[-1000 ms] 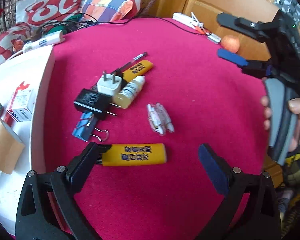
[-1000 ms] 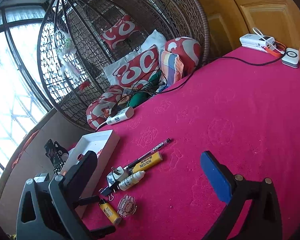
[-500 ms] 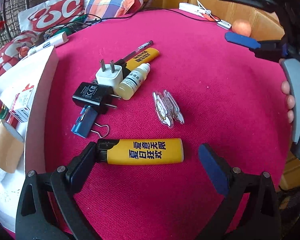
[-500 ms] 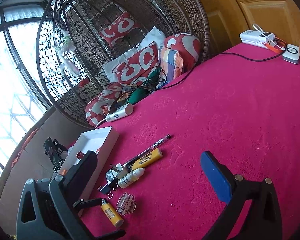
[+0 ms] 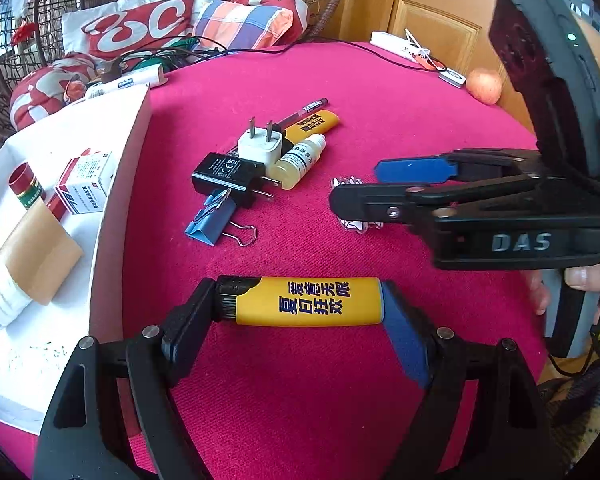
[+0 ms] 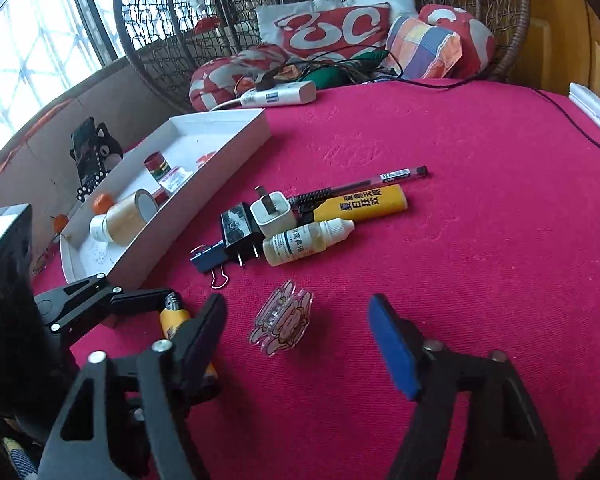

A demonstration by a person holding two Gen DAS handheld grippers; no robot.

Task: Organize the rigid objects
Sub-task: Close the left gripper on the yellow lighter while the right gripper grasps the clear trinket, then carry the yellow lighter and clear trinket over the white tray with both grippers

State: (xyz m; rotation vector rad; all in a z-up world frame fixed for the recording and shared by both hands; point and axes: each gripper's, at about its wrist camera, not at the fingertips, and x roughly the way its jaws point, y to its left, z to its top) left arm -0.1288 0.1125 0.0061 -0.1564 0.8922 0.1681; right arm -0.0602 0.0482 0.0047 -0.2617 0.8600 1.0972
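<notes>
Your left gripper [image 5: 300,320] is closing on the yellow lighter [image 5: 308,302] at the bottom middle of the left view. The lighter lies sideways, end to end between the pads, and both pads now touch it. Your right gripper [image 6: 296,332] is closing too, with the small clear clip [image 6: 282,320] between its pads but not yet pinched. A second ago both grippers were wide open, and the right one was farther from the clip.
</notes>
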